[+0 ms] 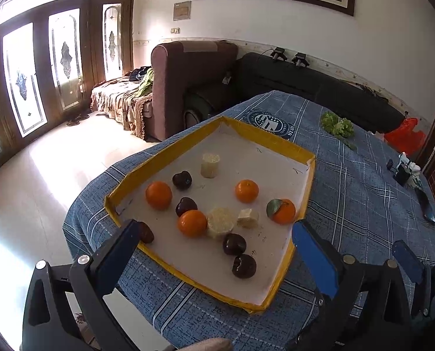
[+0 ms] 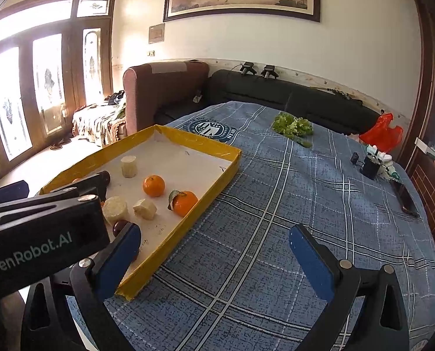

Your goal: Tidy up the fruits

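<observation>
Left gripper (image 1: 214,234) jaws wide, empty, over tray (image 1: 300,149) near edge. Right gripper (image 2: 214,245) jaws wide, empty, over counter (image 2: 276,204). Oranges (image 1: 158,194), plums (image 1: 243,266) scattered inside; round, may roll if nudged.

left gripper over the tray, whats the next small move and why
Probably ease the left gripper forward and down onto the near dark fruit in the yellow-rimmed tray. Its jaws stand open and empty, that fruit lies closest between them with bare tray floor on its near side, and the fruits lie mixed: oranges, dark ones and pale pieces together. The right gripper hangs open over the cloth.
</observation>
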{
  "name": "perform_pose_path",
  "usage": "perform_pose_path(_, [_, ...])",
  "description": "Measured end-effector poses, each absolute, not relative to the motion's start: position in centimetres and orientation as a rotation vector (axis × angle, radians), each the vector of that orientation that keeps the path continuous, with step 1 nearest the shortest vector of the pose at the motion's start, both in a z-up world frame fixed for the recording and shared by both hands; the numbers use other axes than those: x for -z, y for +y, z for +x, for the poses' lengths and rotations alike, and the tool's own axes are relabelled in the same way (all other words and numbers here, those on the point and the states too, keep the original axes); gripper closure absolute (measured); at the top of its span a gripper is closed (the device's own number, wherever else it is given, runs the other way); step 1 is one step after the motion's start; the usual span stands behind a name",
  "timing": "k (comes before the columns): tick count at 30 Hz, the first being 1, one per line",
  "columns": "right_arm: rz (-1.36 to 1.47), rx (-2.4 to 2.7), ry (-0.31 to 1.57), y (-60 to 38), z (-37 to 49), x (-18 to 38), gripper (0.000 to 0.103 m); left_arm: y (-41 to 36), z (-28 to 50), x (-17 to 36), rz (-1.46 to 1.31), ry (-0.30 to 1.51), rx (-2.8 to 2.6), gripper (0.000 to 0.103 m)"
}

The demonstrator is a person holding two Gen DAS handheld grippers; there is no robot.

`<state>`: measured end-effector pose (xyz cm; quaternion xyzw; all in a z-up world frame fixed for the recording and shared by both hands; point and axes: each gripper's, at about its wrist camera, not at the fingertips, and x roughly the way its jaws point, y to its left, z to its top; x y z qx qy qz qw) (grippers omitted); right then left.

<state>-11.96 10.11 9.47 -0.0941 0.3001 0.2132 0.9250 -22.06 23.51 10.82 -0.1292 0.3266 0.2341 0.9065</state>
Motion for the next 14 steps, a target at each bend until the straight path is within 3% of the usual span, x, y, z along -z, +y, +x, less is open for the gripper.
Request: perform_pose_path(14, [-0.163, -0.424, 0.620, 9.4, -11.4, -9.9, 0.000, 23.5, -21.2, -11.1, -0.274, 0.705, -0.463, 0.000])
